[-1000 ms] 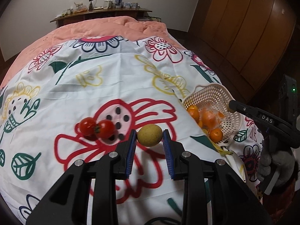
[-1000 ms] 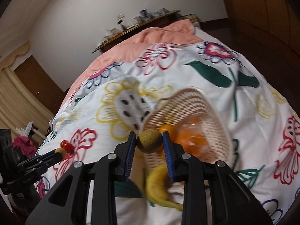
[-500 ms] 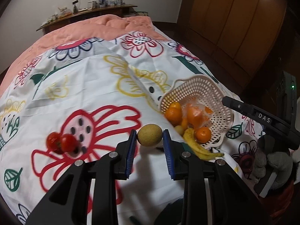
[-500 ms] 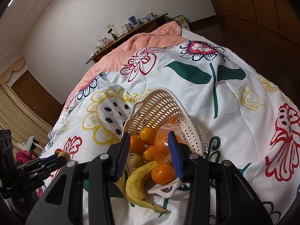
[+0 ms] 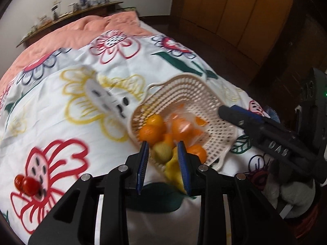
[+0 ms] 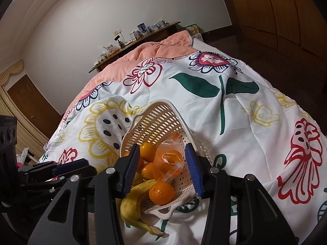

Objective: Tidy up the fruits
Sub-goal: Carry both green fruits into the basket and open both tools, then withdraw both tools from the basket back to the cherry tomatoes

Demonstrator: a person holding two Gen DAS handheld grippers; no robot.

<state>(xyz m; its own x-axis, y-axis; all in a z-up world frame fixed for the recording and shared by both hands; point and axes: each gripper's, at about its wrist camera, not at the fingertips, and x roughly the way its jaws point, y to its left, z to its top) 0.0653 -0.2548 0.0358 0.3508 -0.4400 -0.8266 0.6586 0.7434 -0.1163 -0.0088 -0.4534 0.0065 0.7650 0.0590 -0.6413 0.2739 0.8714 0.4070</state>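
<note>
1. A white bedspread printed with large red, yellow and green flowers (image 6: pixel 235 126) is seen across the middle of both views, with a plain peach quilt (image 6: pixel 155 51) beyond it toward the upper part of the frame.
2. A cream perforated plastic basket (image 5: pixel 196 94) is tilted on the bedspread, centre right in the left wrist view and lower centre in the right wrist view.
3. Round orange fruits (image 6: pixel 161 193) and a clear plastic bag of orange pieces (image 6: pixel 170 159) are held inside the basket.
4. A yellow banana (image 6: pixel 130 206) is laid across the basket's lower rim, its tip on the bedspread.
5. The left gripper (image 5: pixel 163 159) is shown at lower centre; its jaws have just been opening, and the small round brownish-green fruit (image 5: pixel 162 153) sits between the blue pads over the basket's near edge, with a gap visible at the left pad, so it is released.
6. The right gripper (image 6: pixel 162 168) is spread and empty above the basket, its jaws having just been opening.
7. Two small red tomatoes (image 5: pixel 26 184) are seen touching each other at the lower left of the left wrist view.
</note>
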